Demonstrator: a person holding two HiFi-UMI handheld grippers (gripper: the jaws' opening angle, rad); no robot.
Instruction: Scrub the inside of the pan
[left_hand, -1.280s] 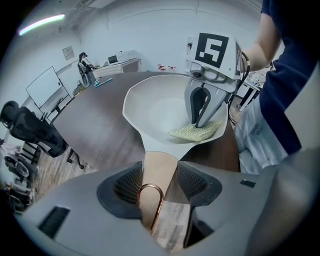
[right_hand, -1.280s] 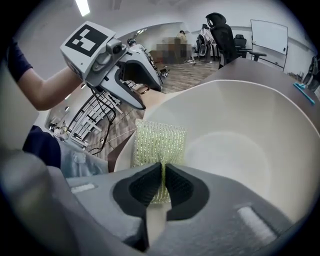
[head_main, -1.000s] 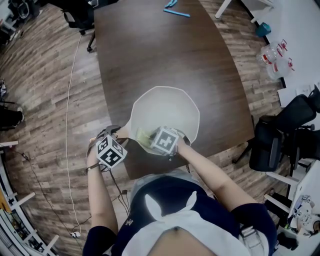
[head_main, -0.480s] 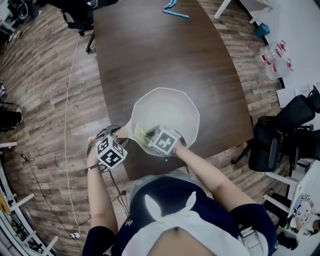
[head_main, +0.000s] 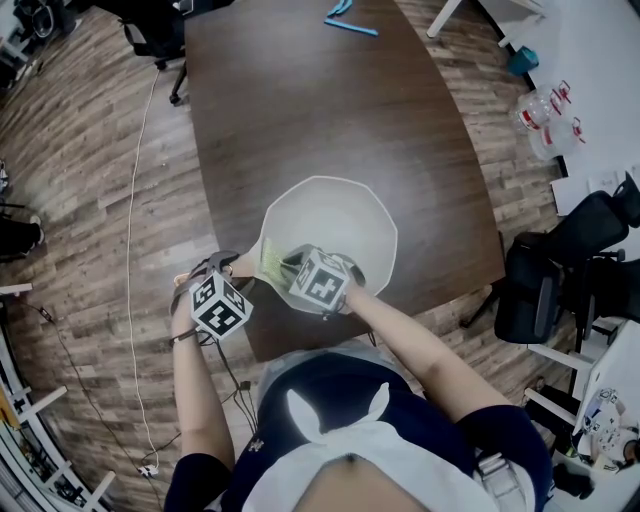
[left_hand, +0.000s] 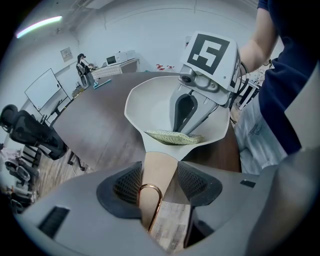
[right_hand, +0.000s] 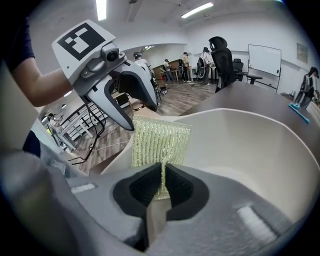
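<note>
Two grippers, both loaded. On the left gripper (left_hand: 159, 182) the jaws are clamped on the pan's flat tan wooden handle (left_hand: 159, 167), one pad pressing each side. The copper hanging loop (left_hand: 149, 202) at the handle's end sits between them.

On the right gripper (right_hand: 163, 187) the jaws are nearly together, pinching the lower edge of a thin yellow-green ribbed scrubbing cloth (right_hand: 160, 142). The cloth stands up out of the jaws and lies against the inner wall of the off-white angular-rimmed pan (head_main: 345, 210), on the handle side.

The pan sits on the dark brown wooden desk (head_main: 320, 110), close to the edge nearest the person. In the head view the right gripper is over the pan's near rim and the left gripper is just beside the pan. A light blue item (head_main: 352, 22) lies at the desk's far end, well apart from the pan.
</note>
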